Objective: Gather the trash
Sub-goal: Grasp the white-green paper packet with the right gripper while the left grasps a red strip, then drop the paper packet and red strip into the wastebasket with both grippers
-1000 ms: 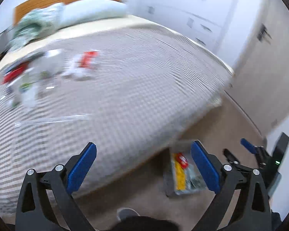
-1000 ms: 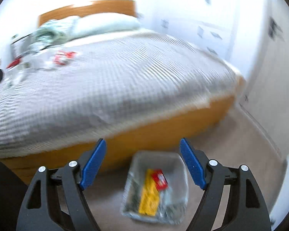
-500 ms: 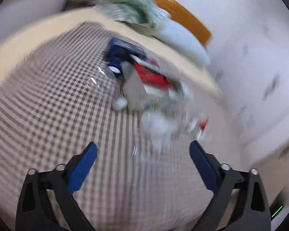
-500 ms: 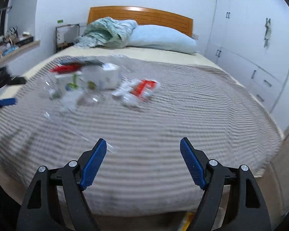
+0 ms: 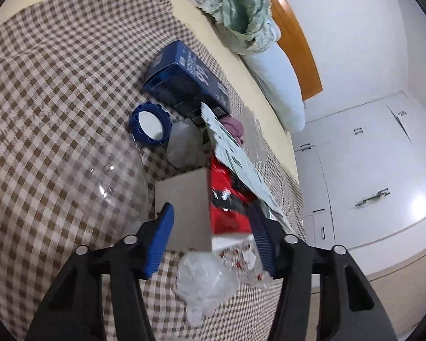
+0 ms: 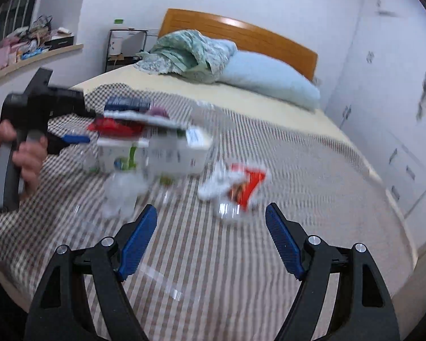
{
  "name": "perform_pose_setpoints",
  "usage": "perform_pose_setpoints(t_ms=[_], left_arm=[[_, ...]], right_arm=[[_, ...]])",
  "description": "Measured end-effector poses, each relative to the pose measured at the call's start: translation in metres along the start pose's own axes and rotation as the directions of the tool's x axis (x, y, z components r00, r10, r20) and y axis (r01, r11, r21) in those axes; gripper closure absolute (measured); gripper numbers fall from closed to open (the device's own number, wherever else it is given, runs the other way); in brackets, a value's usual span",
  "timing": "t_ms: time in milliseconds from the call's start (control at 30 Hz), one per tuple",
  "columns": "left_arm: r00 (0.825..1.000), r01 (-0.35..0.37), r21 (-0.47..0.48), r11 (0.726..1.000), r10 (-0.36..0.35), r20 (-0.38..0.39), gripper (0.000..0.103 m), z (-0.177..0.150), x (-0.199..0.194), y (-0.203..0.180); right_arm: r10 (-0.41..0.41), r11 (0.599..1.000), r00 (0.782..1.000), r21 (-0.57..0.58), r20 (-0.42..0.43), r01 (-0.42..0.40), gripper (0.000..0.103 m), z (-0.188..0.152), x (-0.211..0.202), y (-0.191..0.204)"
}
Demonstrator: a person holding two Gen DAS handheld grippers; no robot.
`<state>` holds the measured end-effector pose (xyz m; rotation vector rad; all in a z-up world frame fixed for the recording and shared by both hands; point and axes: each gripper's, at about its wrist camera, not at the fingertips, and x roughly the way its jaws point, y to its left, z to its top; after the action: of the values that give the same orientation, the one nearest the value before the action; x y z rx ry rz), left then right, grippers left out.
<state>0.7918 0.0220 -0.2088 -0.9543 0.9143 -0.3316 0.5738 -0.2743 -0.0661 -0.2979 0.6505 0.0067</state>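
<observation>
Trash lies in a pile on the checked bedspread [image 5: 42, 91]. In the left wrist view I see a dark blue box [image 5: 184, 79], a blue lid [image 5: 150, 125], a clear plastic bottle [image 5: 110, 182], a white carton [image 5: 184, 207], a red packet [image 5: 227, 201] and crumpled clear plastic [image 5: 204, 281]. My left gripper [image 5: 211, 241] is open, its jaws on either side of the carton and red packet. My right gripper [image 6: 211, 241] is open and empty above the bedspread, short of a red-and-white wrapper [image 6: 235, 184]. The left gripper [image 6: 71, 139] shows at the left of the right wrist view.
A green blanket [image 6: 184, 54] and a pale blue pillow [image 6: 269, 82] lie at the wooden headboard [image 6: 241, 34]. White wardrobes [image 6: 397, 113] stand to the right of the bed. A shelf with clutter [image 6: 28, 48] is on the left wall.
Both grippers swung up from the floor bin to the bed. The left gripper has closed in on the trash pile and its jaws now flank the carton. The right gripper moved nearer the wrapper.
</observation>
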Motion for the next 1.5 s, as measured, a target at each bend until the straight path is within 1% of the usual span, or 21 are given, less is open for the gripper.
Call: perform_pose_setpoints(t_ms=[67,133,200,267,367,400,467,533,633,700,733,767,800,833,900,967,1000,1067,1233,1400,1500], left_arm=[[0.999,0.041,-0.004,0.999,-0.041,-0.022,0.071,0.005,0.005,0.002],[0.996,0.083,-0.005,0.997,-0.083,-0.04,0.081,0.012,0.011,0.002],[0.994,0.1,0.019,0.995,-0.099,-0.053,0.098,0.019,0.014,0.001],[0.995,0.083,0.036,0.996,-0.081,-0.06,0.103,0.024,0.013,0.001],[0.993,0.015,0.066,0.998,-0.007,-0.117,0.103,0.033,0.009,0.002],[0.993,-0.039,0.118,0.992,0.052,-0.105,0.103,0.035,0.0,0.0],[0.993,-0.093,0.164,0.982,0.103,-0.051,0.103,0.039,-0.016,0.005],[0.993,-0.117,0.175,0.978,0.115,0.023,0.103,0.053,-0.038,0.008],[0.986,-0.131,0.157,0.979,0.111,0.128,0.103,0.07,-0.072,0.012],[0.981,-0.128,0.151,0.98,0.103,0.164,0.103,0.077,-0.086,0.015],[0.98,-0.127,0.149,0.981,0.101,0.171,0.103,0.08,-0.089,0.017],[0.979,-0.133,0.145,0.981,0.106,0.175,0.103,0.081,-0.091,0.017],[0.978,-0.14,0.138,0.98,0.115,0.176,0.103,0.083,-0.09,0.018],[0.978,-0.145,0.138,0.98,0.121,0.168,0.103,0.082,-0.089,0.019],[0.975,-0.171,0.151,0.974,0.146,0.167,0.103,0.084,-0.087,0.018],[0.972,-0.182,0.174,0.968,0.15,0.182,0.103,0.081,-0.09,0.012],[0.97,-0.186,0.185,0.965,0.15,0.194,0.103,0.079,-0.094,0.01],[0.966,-0.185,0.193,0.964,0.143,0.216,0.103,0.074,-0.099,0.007],[0.968,-0.179,0.243,0.953,0.127,0.216,0.103,0.054,-0.11,-0.012],[0.976,-0.152,0.318,0.936,0.092,0.197,0.103,0.024,-0.114,-0.043],[0.984,-0.122,0.391,0.912,0.06,0.169,0.103,-0.004,-0.117,-0.07]], right_arm=[[0.022,0.998,1.0,-0.064,0.011,-0.021,0.028,0.025,0.012,0.003],[0.024,0.986,0.999,-0.168,0.025,-0.02,0.028,0.052,0.029,0.013],[0.04,0.963,0.999,-0.266,0.009,-0.036,0.028,0.074,0.05,0.025],[0.067,0.934,0.997,-0.348,-0.037,-0.075,0.028,0.091,0.075,0.04],[0.078,0.859,0.991,-0.497,-0.107,-0.121,0.028,0.104,0.107,0.072],[0.074,0.828,0.988,-0.544,-0.137,-0.138,0.028,0.105,0.118,0.083],[0.043,0.778,0.988,-0.616,-0.148,-0.126,0.028,0.108,0.135,0.101],[0.031,0.734,0.982,-0.662,-0.187,-0.149,0.028,0.108,0.152,0.112],[0.009,0.697,0.98,-0.701,-0.197,-0.148,0.028,0.11,0.17,0.119],[0.027,0.715,0.978,-0.68,-0.207,-0.164,0.029,0.114,0.176,0.116],[0.043,0.73,0.973,-0.657,-0.227,-0.186,0.033,0.117,0.179,0.113],[0.062,0.741,0.966,-0.637,-0.251,-0.213,0.052,0.119,0.182,0.112],[0.074,0.753,0.956,-0.613,-0.283,-0.239,0.082,0.119,0.186,0.112],[0.064,0.767,0.947,-0.591,-0.314,-0.248,0.091,0.117,0.191,0.113],[0.059,0.781,0.953,-0.581,-0.299,-0.23,0.094,0.117,0.189,0.114],[0.06,0.798,0.966,-0.569,-0.252,-0.198,0.098,0.123,0.176,0.114],[0.072,0.824,0.973,-0.536,-0.22,-0.182,0.1,0.13,0.164,0.11],[0.074,0.853,0.981,-0.499,-0.179,-0.156,0.101,0.138,0.147,0.102],[0.07,0.918,0.991,-0.38,-0.118,-0.11,0.102,0.146,0.091,0.06],[0.047,0.978,0.992,-0.195,-0.121,-0.071,0.102,0.118,0.039,-0.006],[0.046,0.998,0.991,-0.045,-0.129,-0.052,0.102,0.081,0.003,-0.055]])
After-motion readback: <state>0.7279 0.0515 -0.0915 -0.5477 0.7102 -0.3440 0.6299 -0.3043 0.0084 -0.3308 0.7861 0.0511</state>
